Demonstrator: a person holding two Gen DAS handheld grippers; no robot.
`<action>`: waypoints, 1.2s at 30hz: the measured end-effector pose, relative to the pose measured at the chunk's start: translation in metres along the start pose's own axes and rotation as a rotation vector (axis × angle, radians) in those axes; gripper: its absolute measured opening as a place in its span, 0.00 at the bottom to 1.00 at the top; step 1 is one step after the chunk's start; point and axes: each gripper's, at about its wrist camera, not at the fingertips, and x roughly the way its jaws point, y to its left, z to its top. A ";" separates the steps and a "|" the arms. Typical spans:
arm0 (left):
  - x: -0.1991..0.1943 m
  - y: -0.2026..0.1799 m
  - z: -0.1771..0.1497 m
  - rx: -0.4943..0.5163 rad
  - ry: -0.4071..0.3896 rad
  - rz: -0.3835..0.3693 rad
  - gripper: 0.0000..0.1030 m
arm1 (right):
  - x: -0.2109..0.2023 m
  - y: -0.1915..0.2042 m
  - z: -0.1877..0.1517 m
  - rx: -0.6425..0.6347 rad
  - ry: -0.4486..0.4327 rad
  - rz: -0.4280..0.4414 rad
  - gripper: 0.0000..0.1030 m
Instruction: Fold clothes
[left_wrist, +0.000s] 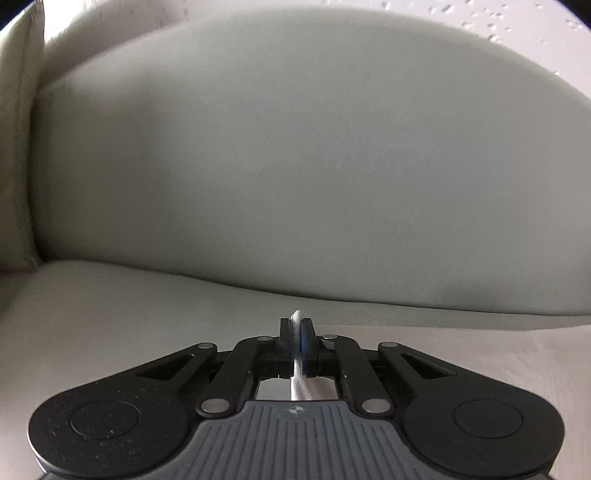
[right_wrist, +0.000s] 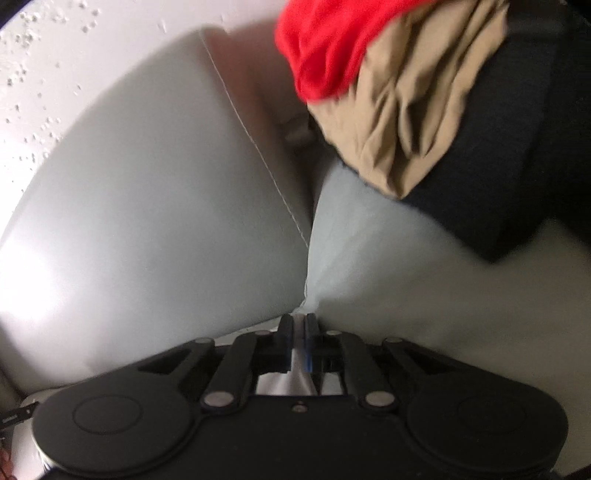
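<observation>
While both pinch it | L tool (left_wrist: 296, 345) & R tool (right_wrist: 298, 343) clamped on white cloth (right_wrist: 388, 295) | long axis can't tell

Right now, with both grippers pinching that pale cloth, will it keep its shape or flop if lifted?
Probably flop: the pale cloth creases toward the right gripper, as soft fabric does. It seems light and thin, since only a narrow edge shows in the left gripper. It may sag between them.
</observation>
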 end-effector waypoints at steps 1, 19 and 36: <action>-0.009 0.000 0.000 0.001 -0.009 -0.002 0.04 | -0.010 0.000 -0.002 0.013 -0.014 0.005 0.06; -0.218 0.035 -0.119 -0.072 0.058 -0.060 0.04 | -0.268 -0.025 -0.051 0.133 0.107 0.052 0.06; -0.263 0.026 -0.200 -0.043 0.124 0.033 0.15 | -0.300 -0.085 -0.146 0.338 0.138 0.010 0.24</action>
